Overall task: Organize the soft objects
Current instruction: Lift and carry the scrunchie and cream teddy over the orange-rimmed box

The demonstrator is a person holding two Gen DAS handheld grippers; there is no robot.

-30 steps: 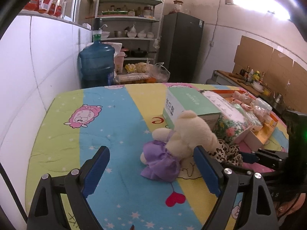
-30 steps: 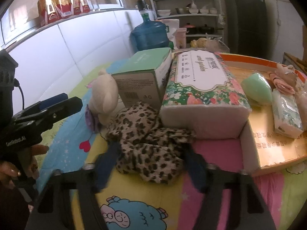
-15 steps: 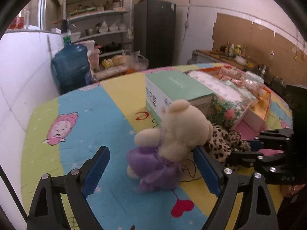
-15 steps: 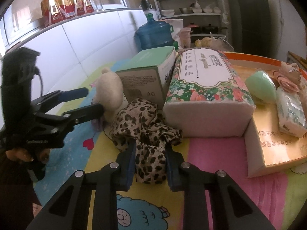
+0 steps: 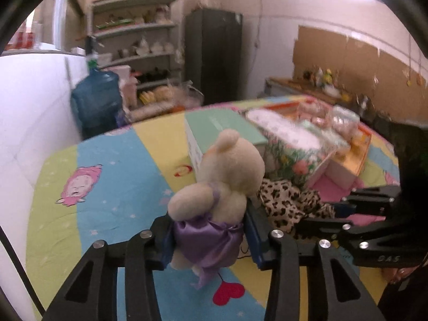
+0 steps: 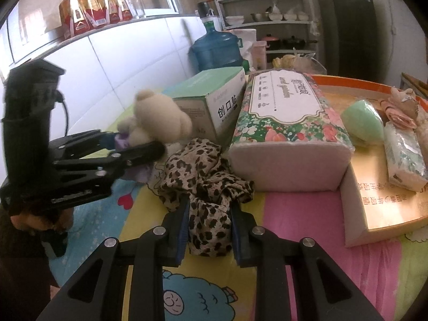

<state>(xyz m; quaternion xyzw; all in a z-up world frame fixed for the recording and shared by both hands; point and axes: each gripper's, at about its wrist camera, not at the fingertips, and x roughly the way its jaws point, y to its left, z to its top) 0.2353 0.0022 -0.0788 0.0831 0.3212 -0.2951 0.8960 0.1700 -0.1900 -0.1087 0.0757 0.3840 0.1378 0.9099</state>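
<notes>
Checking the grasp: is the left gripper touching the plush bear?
Touching. The left wrist view shows the left gripper shut on the plush bear, pads pressing its purple dress.

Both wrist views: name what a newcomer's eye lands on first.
The cream teddy bear in a purple dress, clamped at the waist in the left gripper, fills the left view's centre. Beside it, the right gripper pinches a leopard-print cloth lying before the floral tissue pack.

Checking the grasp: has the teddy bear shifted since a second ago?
Yes. The teddy bear now stands raised against the green box, clamped by the left gripper.
</notes>
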